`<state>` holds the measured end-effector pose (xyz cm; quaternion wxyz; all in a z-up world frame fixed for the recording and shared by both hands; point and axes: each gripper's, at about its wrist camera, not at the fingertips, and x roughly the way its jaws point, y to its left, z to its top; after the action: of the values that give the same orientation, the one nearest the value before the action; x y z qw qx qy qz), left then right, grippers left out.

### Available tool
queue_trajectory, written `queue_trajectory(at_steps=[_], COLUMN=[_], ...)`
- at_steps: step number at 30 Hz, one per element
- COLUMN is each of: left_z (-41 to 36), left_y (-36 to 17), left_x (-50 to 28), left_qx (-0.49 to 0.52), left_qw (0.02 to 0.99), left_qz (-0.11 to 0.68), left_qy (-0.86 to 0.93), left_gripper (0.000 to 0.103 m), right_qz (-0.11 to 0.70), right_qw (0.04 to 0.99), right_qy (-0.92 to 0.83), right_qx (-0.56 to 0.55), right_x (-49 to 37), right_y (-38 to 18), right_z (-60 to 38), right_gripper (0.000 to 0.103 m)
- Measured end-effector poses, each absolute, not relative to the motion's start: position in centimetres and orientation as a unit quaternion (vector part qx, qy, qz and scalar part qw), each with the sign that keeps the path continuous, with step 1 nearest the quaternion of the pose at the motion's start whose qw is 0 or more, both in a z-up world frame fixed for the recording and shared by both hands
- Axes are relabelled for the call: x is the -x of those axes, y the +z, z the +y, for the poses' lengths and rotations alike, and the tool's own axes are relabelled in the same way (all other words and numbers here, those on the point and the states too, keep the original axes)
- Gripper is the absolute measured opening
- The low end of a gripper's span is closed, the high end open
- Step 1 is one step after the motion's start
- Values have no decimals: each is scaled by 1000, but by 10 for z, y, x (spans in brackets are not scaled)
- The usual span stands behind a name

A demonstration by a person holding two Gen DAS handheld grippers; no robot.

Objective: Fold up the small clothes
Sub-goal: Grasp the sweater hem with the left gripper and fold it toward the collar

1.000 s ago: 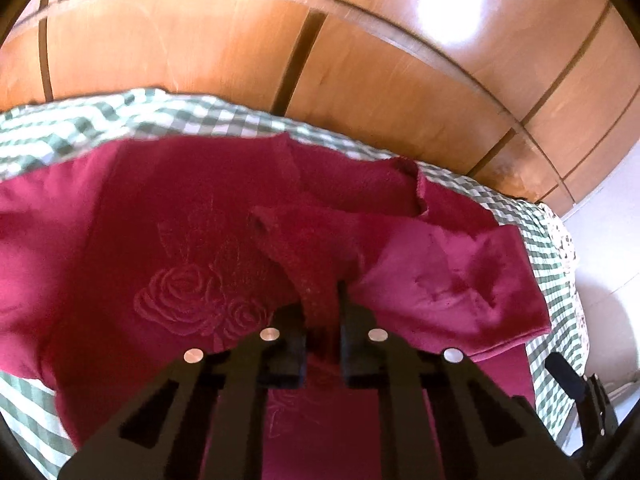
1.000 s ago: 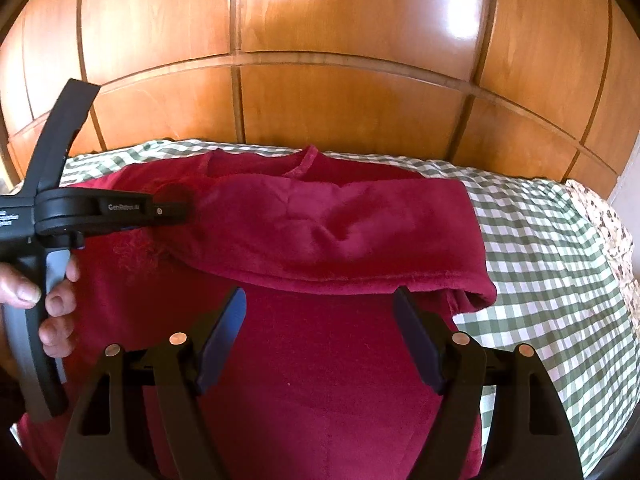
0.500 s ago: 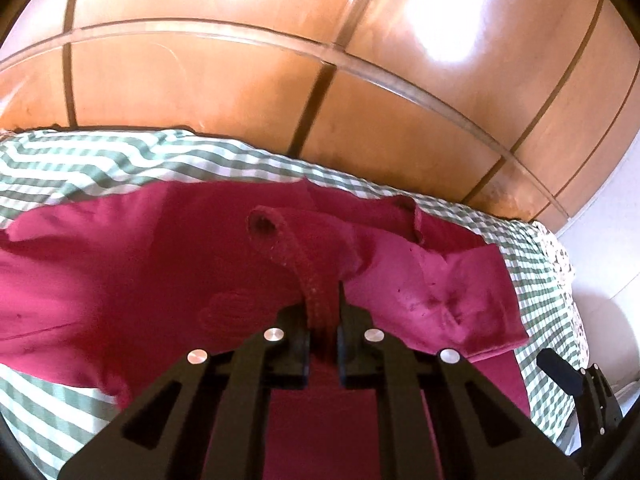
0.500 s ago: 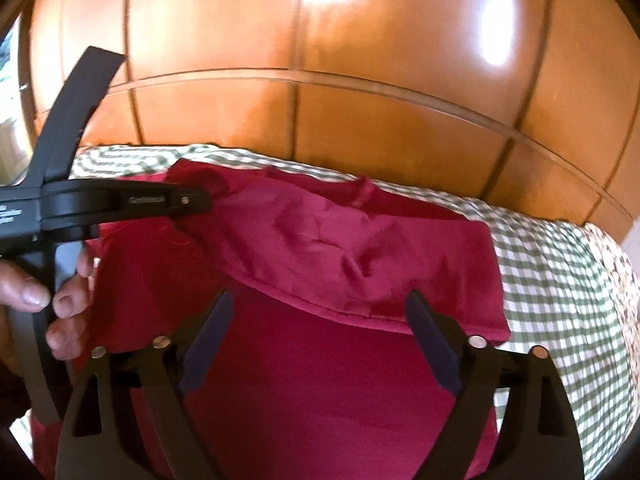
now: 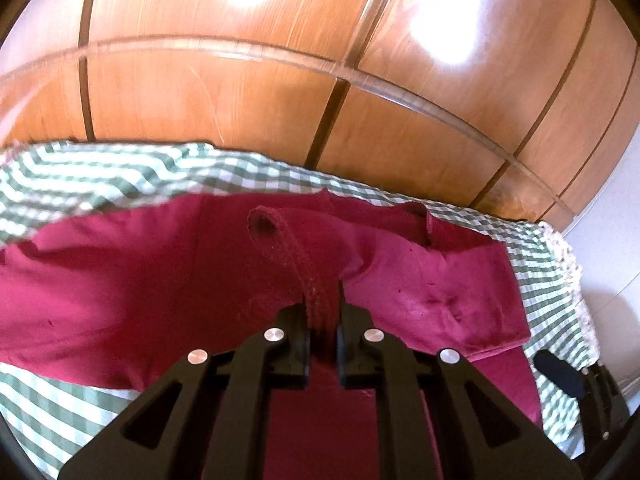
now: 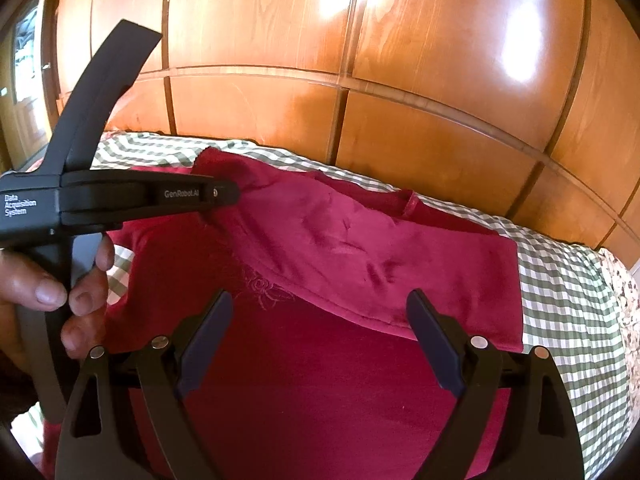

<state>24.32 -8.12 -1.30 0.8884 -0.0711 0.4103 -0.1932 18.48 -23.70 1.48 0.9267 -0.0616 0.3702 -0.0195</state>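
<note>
Left fingers (image 5: pixel 294 334) still clamped on sleeve cuff (image 5: pixel 316 292), now higher.

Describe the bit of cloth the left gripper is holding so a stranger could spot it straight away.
Start at the wooden panelled wall, then drop to the green-checked bedcover and the dark red shirt spread on it. The left gripper is shut on the sleeve cuff, a narrow stitched band raised off the shirt. Unlike the flat cloth around it, it curls into a small loop at its far end.
</note>
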Motion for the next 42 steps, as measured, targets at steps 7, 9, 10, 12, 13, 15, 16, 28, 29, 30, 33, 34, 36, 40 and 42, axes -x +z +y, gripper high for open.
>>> queue_trajectory(at_steps=[7,9,10,12,13,15,16,28,29,30,33,34,36,40,42], left_z=[-88,-89,-90,-90,-91,-87,-85,-76,-74,-73,-55,-45,-25,45,84], left_y=[-7,-12,-17,-27,-31,-35,-34,-68,-71,-71,-62,-58,-53,-53,-60], left_x=[-241,-244,-246,-250,-251,-253,-254,-275,-274,-273,-264,-258,-250,-229,-220], left_qx=[20,6,1,-3,-7,1,8,6,5,5,28,42,59,141,177], left_qw=[907,910,909,905,904,901,901,891,892,893,896,899,903,891,879], left_qz=[386,384,389,399,402,408,407,441,440,438,434,428,421,431,442], left_qy=[-168,-156,-152,-148,-145,-145,-148,-104,-102,-103,-92,-85,-59,-15,13], left_gripper=[7,7,7,7,7,7,7,13,18,20,33,41,52,51,51], right_qz=[375,376,378,387,393,391,386,403,420,435,448,439,436,433,425], right_qw=[925,924,923,918,915,916,917,903,896,889,884,888,889,888,892], right_qy=[-45,-59,-65,-81,-87,-88,-85,-98,-98,-103,-123,-129,-134,-150,-154], right_qx=[48,35,27,8,-5,-27,-50,-112,-105,-95,-58,-44,-39,-26,-19], right_x=[-182,-181,-181,-182,-182,-179,-175,-223,-233,-241,-254,-253,-251,-246,-240], right_y=[12,10,8,2,0,0,1,-13,-24,-35,-66,-68,-67,-58,-49], right_z=[-251,-259,-264,-278,-288,-308,-325,-402,-400,-400,-393,-388,-385,-382,-374], right_gripper=[91,91,91,91,91,91,91,73,72,72,80,80,82,84,85])
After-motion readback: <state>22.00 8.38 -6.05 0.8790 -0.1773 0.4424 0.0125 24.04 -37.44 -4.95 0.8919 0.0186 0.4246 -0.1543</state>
